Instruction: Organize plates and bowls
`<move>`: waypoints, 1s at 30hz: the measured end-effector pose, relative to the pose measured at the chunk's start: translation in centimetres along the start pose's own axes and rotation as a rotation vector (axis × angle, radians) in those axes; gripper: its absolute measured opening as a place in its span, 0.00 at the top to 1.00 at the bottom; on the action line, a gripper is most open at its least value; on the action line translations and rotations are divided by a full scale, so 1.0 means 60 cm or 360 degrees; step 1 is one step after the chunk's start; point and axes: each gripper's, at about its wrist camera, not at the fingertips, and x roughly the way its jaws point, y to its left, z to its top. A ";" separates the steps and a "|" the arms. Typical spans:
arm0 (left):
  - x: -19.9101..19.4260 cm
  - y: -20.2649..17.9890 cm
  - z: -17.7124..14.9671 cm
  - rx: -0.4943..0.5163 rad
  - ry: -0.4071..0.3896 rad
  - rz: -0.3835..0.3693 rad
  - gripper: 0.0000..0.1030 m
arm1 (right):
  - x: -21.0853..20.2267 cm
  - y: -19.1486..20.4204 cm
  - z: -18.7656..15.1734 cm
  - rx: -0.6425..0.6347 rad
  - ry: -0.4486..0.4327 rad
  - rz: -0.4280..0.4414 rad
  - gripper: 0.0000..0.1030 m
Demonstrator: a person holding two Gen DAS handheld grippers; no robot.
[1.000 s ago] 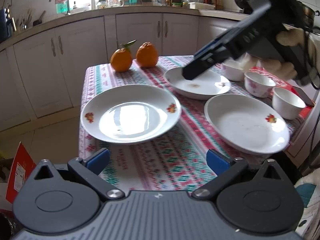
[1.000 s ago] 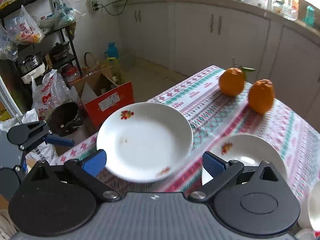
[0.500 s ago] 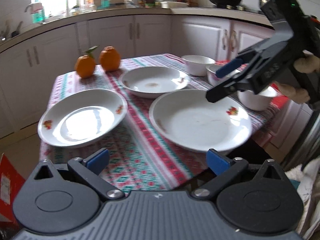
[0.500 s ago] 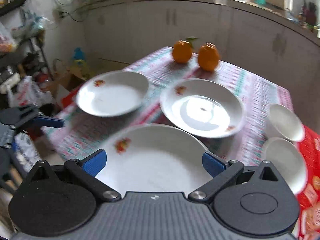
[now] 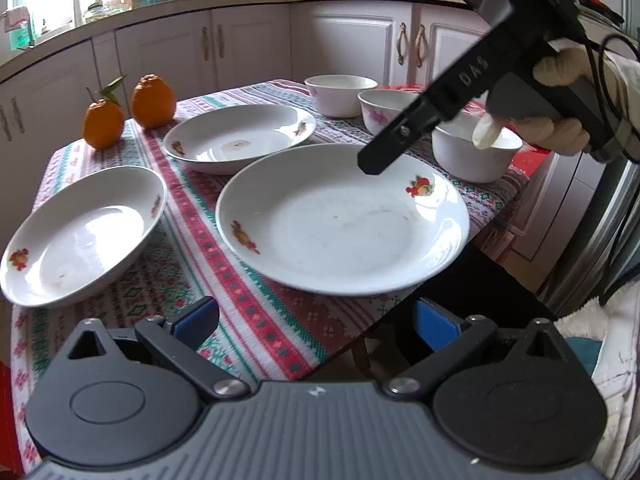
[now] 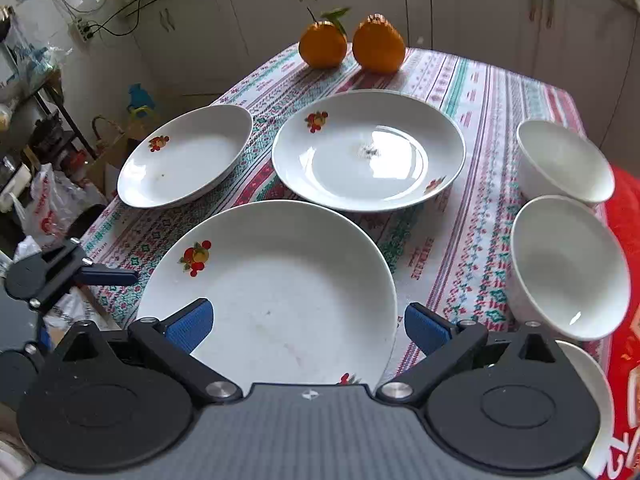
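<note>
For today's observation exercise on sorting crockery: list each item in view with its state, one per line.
Near plate: flat on tablecloth, unstacked.
Middle plate: flat, stained centre.
Left plate: at table edge, unstacked.
Three bowls: upright, empty, unstacked.
Left gripper: jaws open, empty.
Right gripper: jaws open, over the near plate.

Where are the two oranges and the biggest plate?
leafy orange [image 6: 322,44], right wrist view, middle of its peel
plain orange [image 6: 378,45], right wrist view, middle of its peel
biggest plate [image 5: 340,224], left wrist view, its bare centre
</note>
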 end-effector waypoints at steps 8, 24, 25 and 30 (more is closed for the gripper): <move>0.025 -0.004 0.006 -0.0008 0.0010 -0.0058 0.01 | 0.021 -0.027 0.019 0.0076 0.0098 0.0068 0.02; 0.038 -0.010 0.013 0.0007 0.0006 -0.0084 0.01 | 0.064 -0.067 0.052 0.0129 0.0256 0.0194 0.26; 0.038 -0.011 0.014 0.0007 0.0007 -0.0084 0.01 | 0.067 -0.069 0.053 0.0137 0.0265 0.0205 0.29; 0.040 -0.011 0.016 0.0016 0.0015 -0.0087 0.01 | 0.073 -0.080 0.057 0.0162 0.0310 0.0269 0.37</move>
